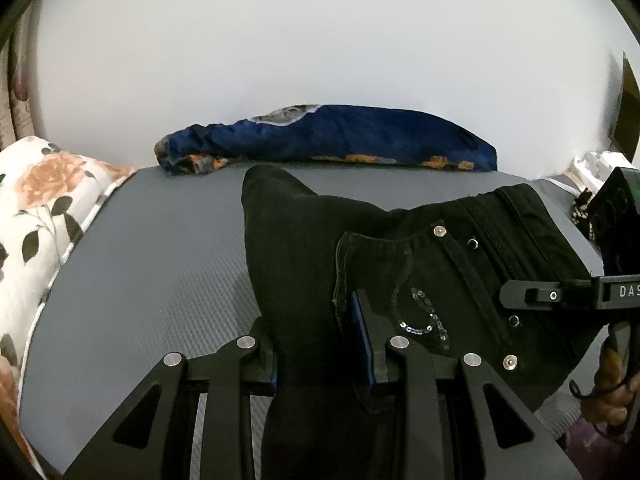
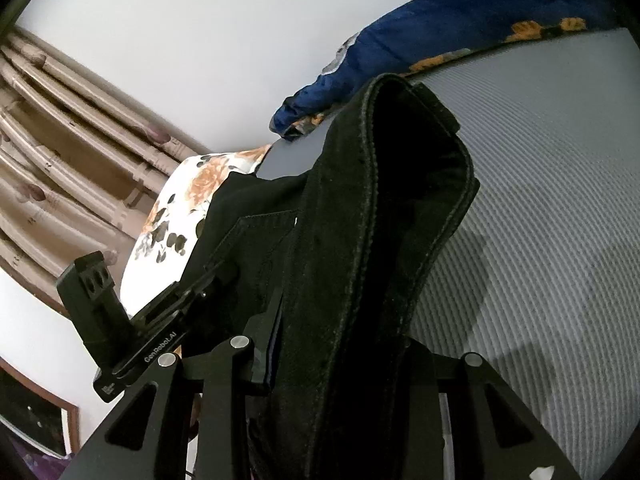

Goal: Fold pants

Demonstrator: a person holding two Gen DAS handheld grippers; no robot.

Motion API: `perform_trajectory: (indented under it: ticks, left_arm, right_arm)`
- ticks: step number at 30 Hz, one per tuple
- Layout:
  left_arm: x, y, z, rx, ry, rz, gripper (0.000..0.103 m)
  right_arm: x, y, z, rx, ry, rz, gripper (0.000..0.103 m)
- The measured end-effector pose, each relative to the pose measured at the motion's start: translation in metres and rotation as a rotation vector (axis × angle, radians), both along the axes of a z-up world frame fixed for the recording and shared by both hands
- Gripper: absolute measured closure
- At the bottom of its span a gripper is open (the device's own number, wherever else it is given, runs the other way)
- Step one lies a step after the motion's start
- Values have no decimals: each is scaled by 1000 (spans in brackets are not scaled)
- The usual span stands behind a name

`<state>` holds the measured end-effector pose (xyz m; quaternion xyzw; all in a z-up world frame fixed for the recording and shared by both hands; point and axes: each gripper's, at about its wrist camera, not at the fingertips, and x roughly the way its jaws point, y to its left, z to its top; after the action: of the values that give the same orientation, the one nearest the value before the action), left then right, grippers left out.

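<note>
A grey ribbed mattress (image 1: pixel 140 248) fills the scene, set against a white wall. A blue velvet blanket with orange print (image 1: pixel 332 136) lies bunched along the mattress's far edge, and a white floral pillow (image 1: pixel 44 216) sits at its left edge. Beige curtains (image 2: pixel 60 152) hang beyond the pillow.

Black denim pants (image 1: pixel 320 240) are lifted off the middle of the mattress, gathered and partly doubled over. One leg trails toward the far edge. The upper part shows a back pocket with a sequin swirl (image 1: pixel 420 316), silver rivets and thick stitched seams. In the right wrist view the waistband (image 2: pixel 384 184) rises as a tall fold, casting a shadow on the mattress.

The left tongs (image 1: pixel 320 344) are closed partway, pinching a thick bunch of the fabric beside the pocket. The right tongs (image 2: pixel 340 360) pinch the waistband end; one finger is hidden behind the cloth.
</note>
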<state>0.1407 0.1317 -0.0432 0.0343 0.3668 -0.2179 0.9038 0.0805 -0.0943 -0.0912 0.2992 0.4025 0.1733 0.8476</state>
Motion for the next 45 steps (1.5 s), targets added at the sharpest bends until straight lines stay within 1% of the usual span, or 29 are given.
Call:
perform_trajectory:
  ticks: [8,25,39,45]
  left_arm:
    - [28,4,0,3,-11,20,73]
    - [70,10,-5,12,-28,50,73]
    - [102,16,-11,13,-29,71,73]
    - [112,15,-12,17,-32,76,73]
  right_arm:
    - [25,5,2,-6,-11,13,73]
    - [62,8,-2,6,-8,14,73]
    - [79,10,-4,13,-12,21,73]
    - [79,11,-4,15,-12,17,73]
